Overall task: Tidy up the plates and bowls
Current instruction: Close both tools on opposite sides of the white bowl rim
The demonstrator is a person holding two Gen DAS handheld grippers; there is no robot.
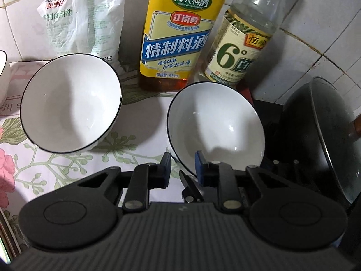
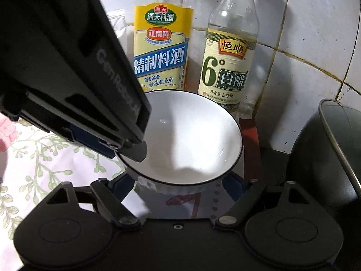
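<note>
Two white bowls with thin black rims stand on a floral cloth (image 1: 135,155). The left bowl (image 1: 72,103) stands free. My left gripper (image 1: 183,158) is shut on the near rim of the right bowl (image 1: 216,122), one pad outside the wall and one inside. In the right wrist view the same bowl (image 2: 194,135) fills the middle, with the left gripper (image 2: 133,151) clamped on its left rim. My right gripper (image 2: 178,180) is open wide just below and in front of this bowl, its fingertips partly hidden under the bowl's ribbed wall.
Behind the bowls stand a yellow-labelled cooking wine bottle (image 1: 178,33), a vinegar bottle (image 1: 243,45) and a white salt bag (image 1: 83,18) against the tiled wall. A black wok (image 1: 327,135) sits close on the right. Another white bowl's edge (image 1: 3,76) shows far left.
</note>
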